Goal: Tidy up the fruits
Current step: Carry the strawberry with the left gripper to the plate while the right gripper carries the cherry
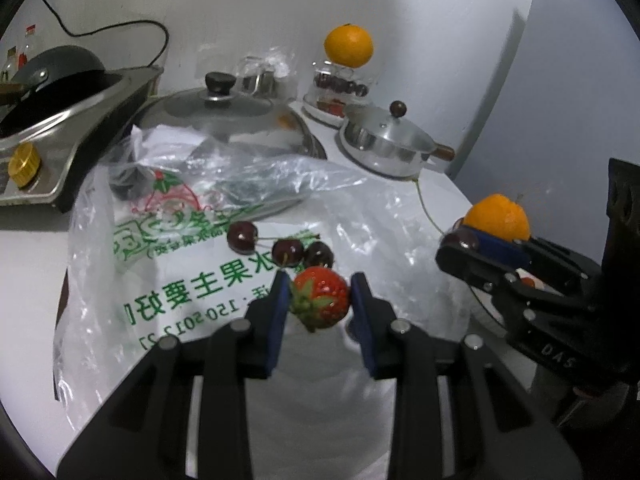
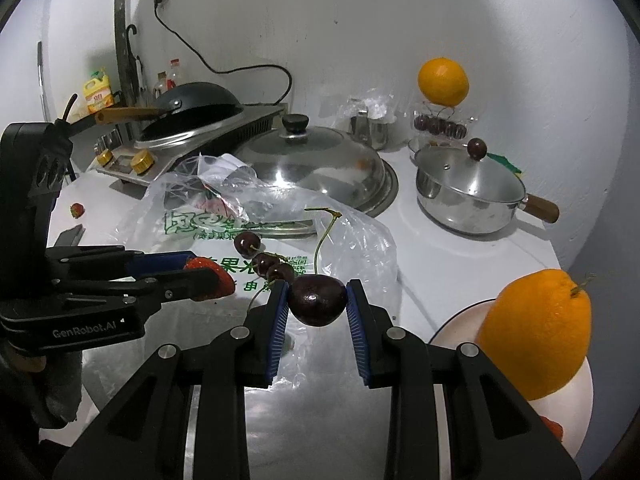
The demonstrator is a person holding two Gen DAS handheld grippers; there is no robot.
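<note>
Left tongs (image 1: 320,300) pinch strawberry (image 1: 322,300), right tongs (image 2: 318,300) pinch cherry (image 2: 318,300); next, carry both to plate (image 2: 456,322).

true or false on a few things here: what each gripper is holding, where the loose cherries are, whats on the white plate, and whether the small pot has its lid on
1. The left gripper is shut on a strawberry. True.
2. The right gripper is empty. False: it is shut on a dark cherry.
3. Three loose cherries lie on the printed plastic bag. True.
4. The white plate holds a banana. False: an orange sits on it.
5. The small steel pot has no lid. False: its lid is on, with a dark round knob on top.
</note>
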